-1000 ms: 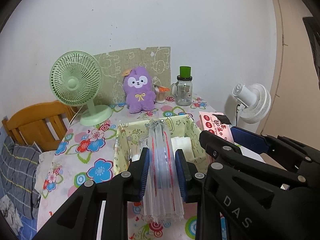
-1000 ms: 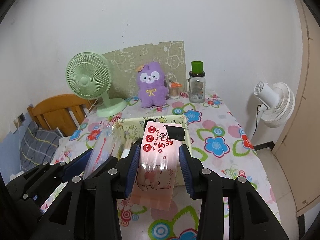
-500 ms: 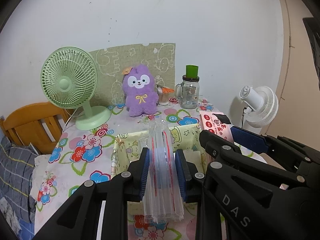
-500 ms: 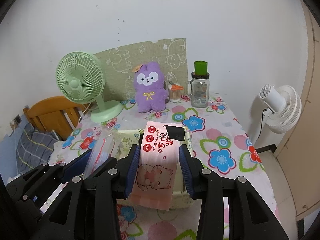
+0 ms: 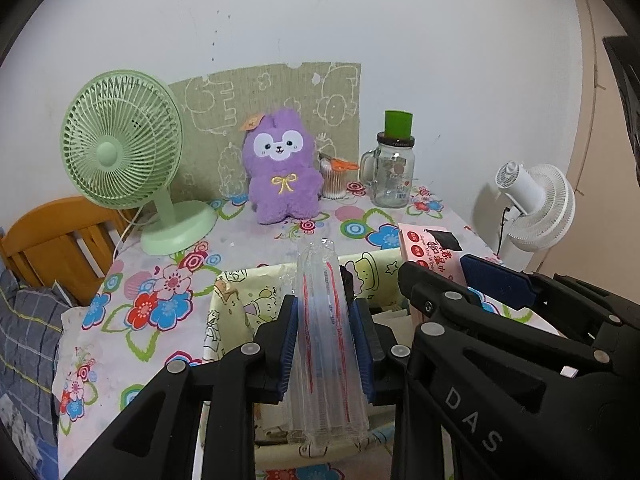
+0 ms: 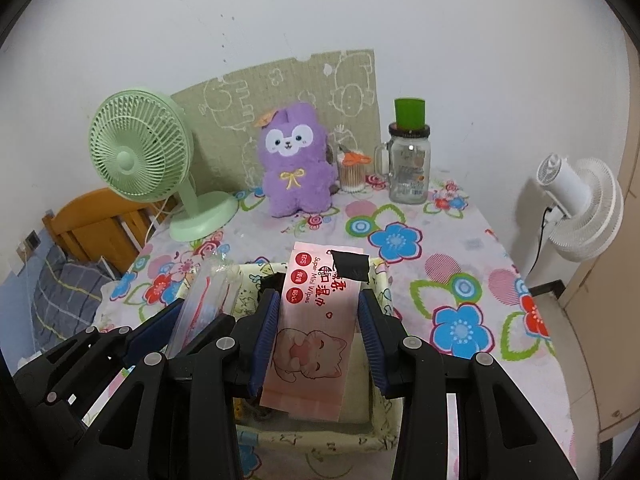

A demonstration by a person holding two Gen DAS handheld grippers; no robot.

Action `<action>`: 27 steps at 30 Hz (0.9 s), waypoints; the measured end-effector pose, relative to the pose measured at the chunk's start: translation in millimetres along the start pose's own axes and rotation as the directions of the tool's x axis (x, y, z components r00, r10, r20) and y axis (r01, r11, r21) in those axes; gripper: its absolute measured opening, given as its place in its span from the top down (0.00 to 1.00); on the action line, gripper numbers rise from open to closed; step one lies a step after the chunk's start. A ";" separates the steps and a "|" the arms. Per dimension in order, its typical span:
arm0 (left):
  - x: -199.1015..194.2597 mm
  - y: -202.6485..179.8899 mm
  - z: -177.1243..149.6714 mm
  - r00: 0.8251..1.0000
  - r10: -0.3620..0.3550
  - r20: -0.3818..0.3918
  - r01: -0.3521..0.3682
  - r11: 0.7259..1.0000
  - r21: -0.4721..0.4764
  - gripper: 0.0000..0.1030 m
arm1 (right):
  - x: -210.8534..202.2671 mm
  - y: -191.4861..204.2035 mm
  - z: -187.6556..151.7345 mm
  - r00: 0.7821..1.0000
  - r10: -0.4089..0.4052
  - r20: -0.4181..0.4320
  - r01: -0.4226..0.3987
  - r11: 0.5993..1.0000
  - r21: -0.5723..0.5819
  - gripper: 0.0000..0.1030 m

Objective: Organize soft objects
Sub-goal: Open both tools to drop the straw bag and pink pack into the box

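Note:
My left gripper [image 5: 324, 306] holds a clear plastic pack with red lines [image 5: 322, 272] upright between its blue pads. Its jaws are opening, and the pads still touch the pack's sides. The pack hangs over the pale yellow cartoon-print fabric basket [image 5: 240, 292]. My right gripper [image 6: 320, 296] is shut on a pink wet-wipes pack [image 6: 316, 344] printed with a cat, tilted above the same basket [image 6: 382, 280]. The two grippers sit side by side; the left gripper [image 6: 192, 312] shows at the left of the right wrist view. White folded items lie inside the basket, mostly hidden.
The basket stands on a table with a floral cloth [image 6: 460, 264]. At the back stand a green desk fan [image 5: 120, 152], a purple plush [image 5: 282, 168], a cotton-swab tub [image 5: 334, 180] and a glass jar mug [image 5: 392, 176]. A white fan [image 6: 576, 204] is right, a wooden bed frame [image 5: 52, 240] left.
Both grippers moved forward and lower with their packs, so the basket now lies right under them. The left pads stand slightly wider around the clear pack.

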State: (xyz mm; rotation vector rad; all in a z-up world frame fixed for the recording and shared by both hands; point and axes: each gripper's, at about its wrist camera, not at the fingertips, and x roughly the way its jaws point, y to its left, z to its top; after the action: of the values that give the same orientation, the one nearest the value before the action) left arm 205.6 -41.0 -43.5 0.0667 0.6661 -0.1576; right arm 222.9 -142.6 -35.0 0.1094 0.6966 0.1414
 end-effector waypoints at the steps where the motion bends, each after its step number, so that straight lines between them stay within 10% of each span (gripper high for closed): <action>1: 3.3 1.2 0.1 1.000 0.007 0.000 -0.007 1.000 -0.008 0.63 | 2.8 -0.4 0.3 1.000 -0.002 -0.002 0.002 1.000 -0.003 0.58; 10: 17.9 8.1 -3.8 0.998 0.053 -0.025 -0.053 0.999 -0.005 0.19 | 22.4 -1.1 -3.3 0.999 0.030 -0.022 -0.030 0.999 -0.016 0.58; 21: 27.8 14.1 -13.2 0.995 0.076 -0.063 -0.075 0.997 0.017 0.08 | 41.8 9.8 -10.0 0.996 0.058 -0.061 -0.062 0.996 -0.057 0.55; 27: 29.0 16.3 -16.7 0.995 0.063 -0.071 -0.063 0.998 0.004 0.03 | 40.0 11.0 -15.7 0.998 0.045 -0.040 -0.048 0.996 -0.073 0.26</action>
State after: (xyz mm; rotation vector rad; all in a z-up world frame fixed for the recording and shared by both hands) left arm 220.6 -26.7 -74.4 0.0950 0.7339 -0.0954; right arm 242.0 -124.2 -70.6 0.0524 0.7267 0.2138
